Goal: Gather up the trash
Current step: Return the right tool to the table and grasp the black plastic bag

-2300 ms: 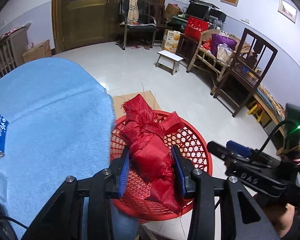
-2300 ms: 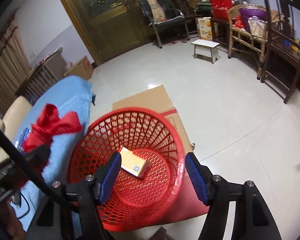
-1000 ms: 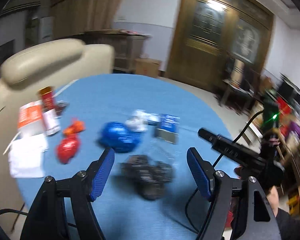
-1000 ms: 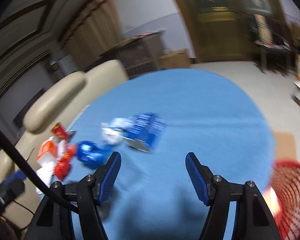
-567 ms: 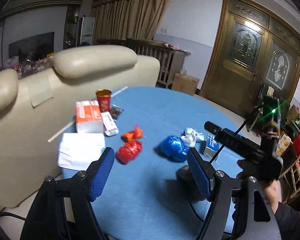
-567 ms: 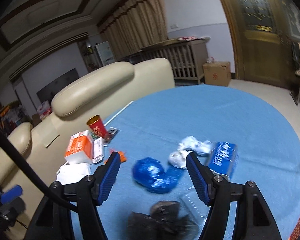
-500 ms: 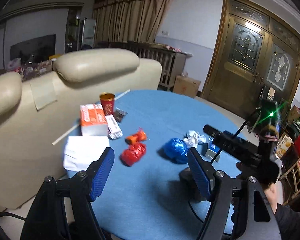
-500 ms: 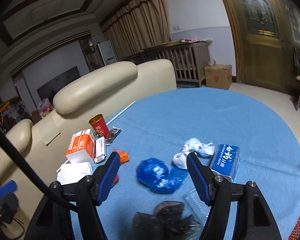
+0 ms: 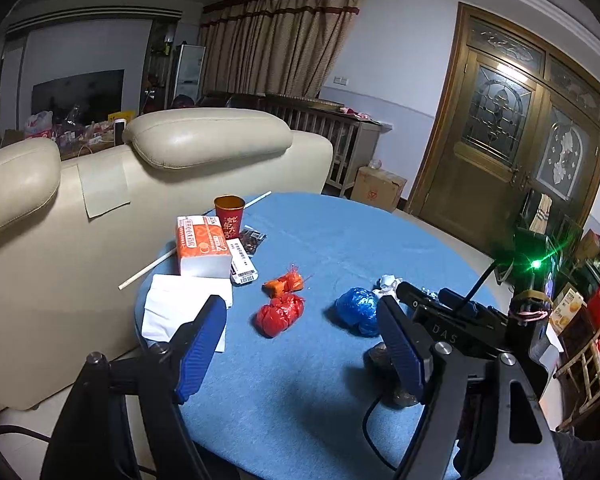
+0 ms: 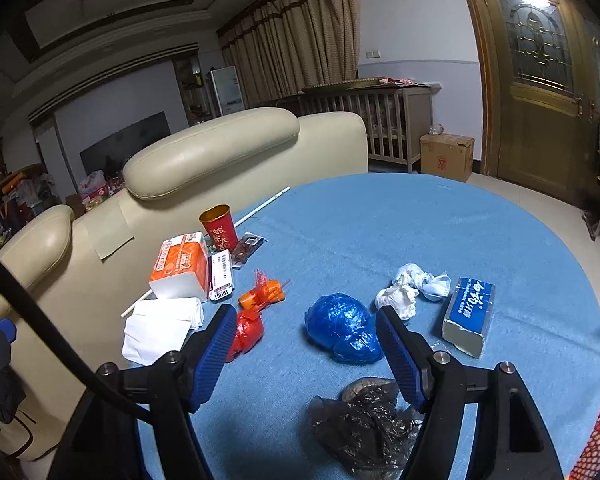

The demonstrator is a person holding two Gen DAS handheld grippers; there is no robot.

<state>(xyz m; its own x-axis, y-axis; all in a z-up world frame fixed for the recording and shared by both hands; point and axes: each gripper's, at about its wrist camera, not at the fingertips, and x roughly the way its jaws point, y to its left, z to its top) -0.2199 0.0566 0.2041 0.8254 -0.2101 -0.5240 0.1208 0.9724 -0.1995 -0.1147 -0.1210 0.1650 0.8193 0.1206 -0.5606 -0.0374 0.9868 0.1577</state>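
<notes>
Trash lies on a round table with a blue cloth (image 10: 420, 224). A crumpled blue bag (image 10: 342, 330) (image 9: 358, 310) sits mid-table. A red wad (image 9: 279, 314) (image 10: 247, 333) and an orange wrapper (image 9: 284, 283) (image 10: 262, 293) lie left of it. White tissue (image 10: 408, 286) and a blue packet (image 10: 468, 314) lie to the right. A black bag (image 10: 366, 426) lies nearest. My left gripper (image 9: 300, 354) is open and empty above the near table edge. My right gripper (image 10: 306, 358) is open and empty, above the table just short of the blue bag.
An orange tissue box (image 10: 179, 266), red cup (image 10: 219, 227), white napkins (image 10: 160, 330) and a white stick (image 9: 148, 270) lie at the table's left. A cream sofa (image 9: 160, 160) stands behind. The red basket's rim (image 10: 594, 450) shows at lower right.
My left gripper let go of the red bag over the basket. Both grippers have swung from the basket back to the table, and over the last half second have edged closer to the trash.
</notes>
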